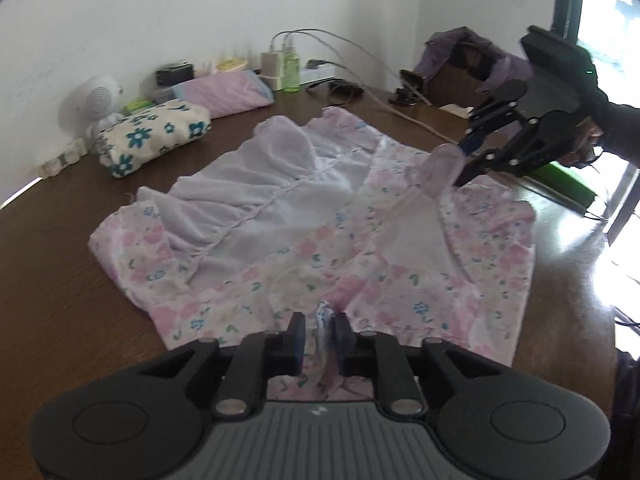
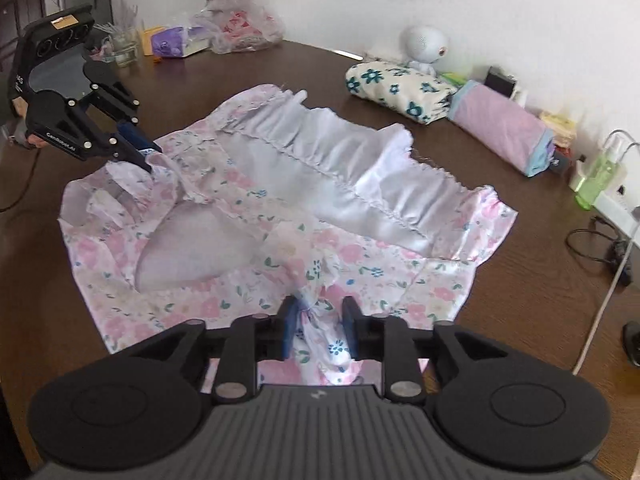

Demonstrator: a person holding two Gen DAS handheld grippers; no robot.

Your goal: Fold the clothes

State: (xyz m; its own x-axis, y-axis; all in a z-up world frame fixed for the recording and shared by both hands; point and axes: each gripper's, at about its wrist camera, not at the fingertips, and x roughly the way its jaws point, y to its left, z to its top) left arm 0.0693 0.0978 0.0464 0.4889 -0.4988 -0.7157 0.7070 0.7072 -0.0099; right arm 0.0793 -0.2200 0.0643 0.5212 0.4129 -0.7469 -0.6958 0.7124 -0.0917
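Note:
A pink floral dress (image 1: 320, 248) with a white ruffled lining lies spread on the dark wooden table (image 1: 60, 280); it also shows in the right wrist view (image 2: 360, 264). My left gripper (image 1: 320, 334) is shut on a bunched bit of the dress at its near edge, and it shows in the right wrist view (image 2: 140, 152) pinching the dress's far left corner. My right gripper (image 2: 318, 328) is shut on a gathered fold of the dress, and it shows in the left wrist view (image 1: 460, 164) lifting a shoulder part slightly off the table.
A folded floral cloth (image 2: 396, 88), a folded pink cloth (image 2: 500, 128), a white round speaker (image 2: 424, 48), a green bottle (image 2: 596, 176) and cables (image 2: 600, 248) line the wall side. Plastic bags and a tissue box (image 2: 176, 42) stand at the back. A purple garment (image 1: 460, 52) sits in the far corner.

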